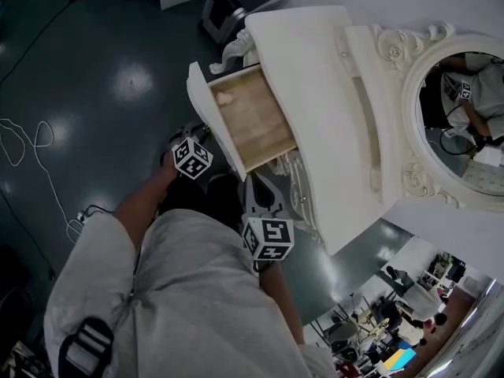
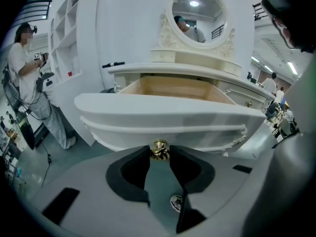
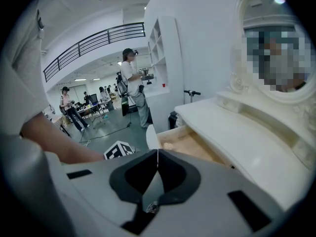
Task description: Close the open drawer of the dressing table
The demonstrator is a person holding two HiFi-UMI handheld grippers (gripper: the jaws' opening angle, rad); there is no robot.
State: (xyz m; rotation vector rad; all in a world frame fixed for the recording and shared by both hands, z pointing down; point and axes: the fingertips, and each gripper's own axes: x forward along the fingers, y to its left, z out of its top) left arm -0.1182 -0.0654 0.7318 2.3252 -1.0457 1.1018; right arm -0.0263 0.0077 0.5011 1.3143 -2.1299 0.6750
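The left gripper [image 2: 159, 154] has its jaws clamped on the brass knob [image 2: 159, 147] at their tips. Just beyond, the drawer [image 2: 163, 115] stands pulled well out of the dressing table [image 2: 187, 70]. The right gripper [image 3: 157, 154] idles with jaws together, empty. The grasp seems made, so the next move calls for a straight, level push inward.

The head view looks steeply down from overhead onto the open drawer [image 1: 253, 123] at mid-frame. The left gripper view faces the drawer front from low and very close. The right gripper view sees it obliquely, from farther back.
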